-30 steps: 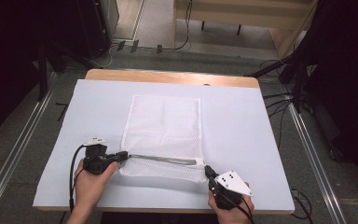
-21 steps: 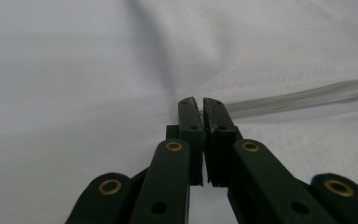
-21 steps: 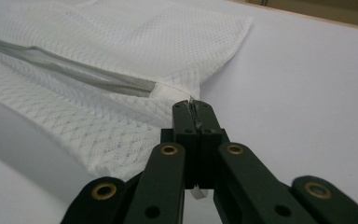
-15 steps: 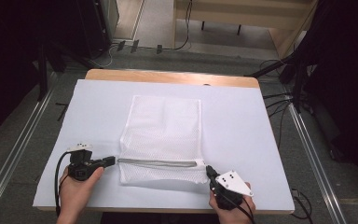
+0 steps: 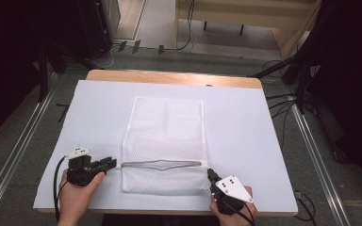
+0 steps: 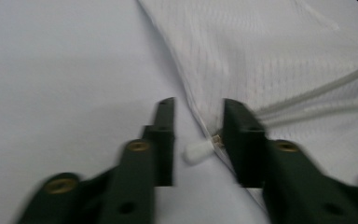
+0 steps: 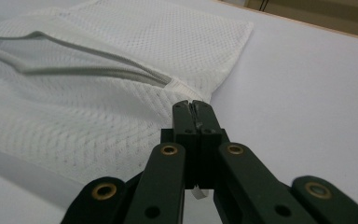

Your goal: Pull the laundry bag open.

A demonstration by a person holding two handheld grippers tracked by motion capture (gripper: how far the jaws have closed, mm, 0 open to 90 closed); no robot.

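A white mesh bag (image 5: 164, 141) lies flat in the middle of the white table cover (image 5: 245, 122), its zipper (image 5: 162, 164) running across near the person's edge. The left gripper (image 5: 107, 163) sits at the bag's left edge, jaws spread apart, with the small white zipper pull (image 6: 198, 150) lying loose between them. The right gripper (image 5: 211, 175) is clamped on the bag's near right corner, jaws pressed together on the fabric.
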